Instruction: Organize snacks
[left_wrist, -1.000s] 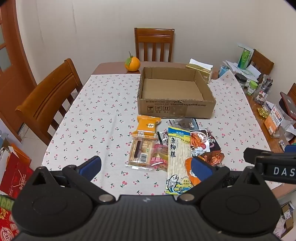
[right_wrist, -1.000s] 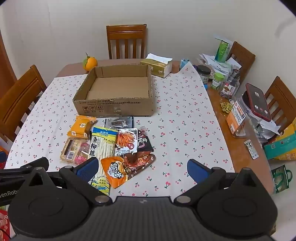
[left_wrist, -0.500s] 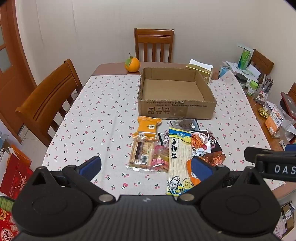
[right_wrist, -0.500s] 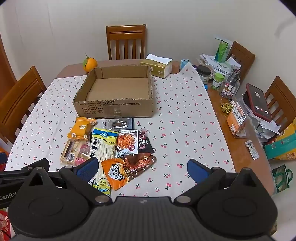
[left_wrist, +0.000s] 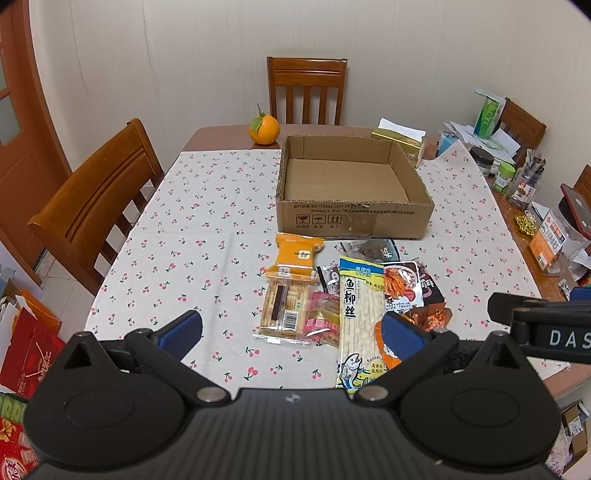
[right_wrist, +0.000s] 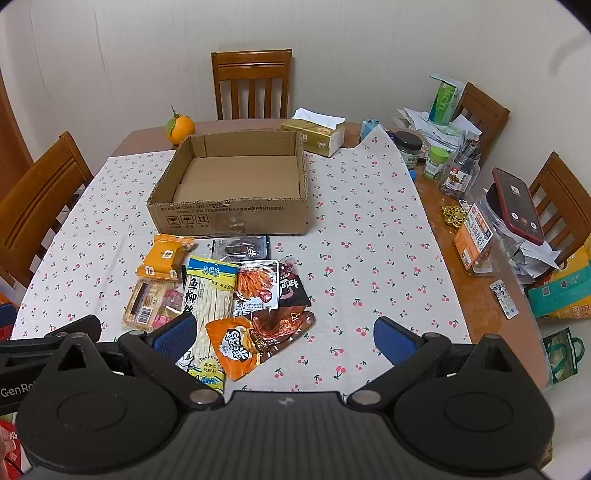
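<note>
An empty cardboard box (left_wrist: 354, 218) (right_wrist: 229, 218) stands on the cherry-print tablecloth. In front of it lies a pile of snacks: an orange packet (left_wrist: 297, 256) (right_wrist: 164, 256), a clear cracker pack (left_wrist: 284, 308) (right_wrist: 147, 301), a long fish-strip bag (left_wrist: 356, 314) (right_wrist: 207, 295), a carrot-picture pouch (left_wrist: 402, 286) (right_wrist: 256, 282) and an orange-brown bag (right_wrist: 255, 339). My left gripper (left_wrist: 291, 332) is open and empty, above the near table edge before the pile. My right gripper (right_wrist: 284, 334) is open and empty, to the right of the left one.
An orange (left_wrist: 264, 129) and a tissue box (right_wrist: 314, 131) sit behind the cardboard box. Jars, papers and a phone (right_wrist: 517, 205) crowd the table's right side. Wooden chairs (left_wrist: 96, 192) stand at the left, far and right sides.
Both grippers have edged slightly forward toward the snack pile. Their jaws stay open and the snacks have not moved.
</note>
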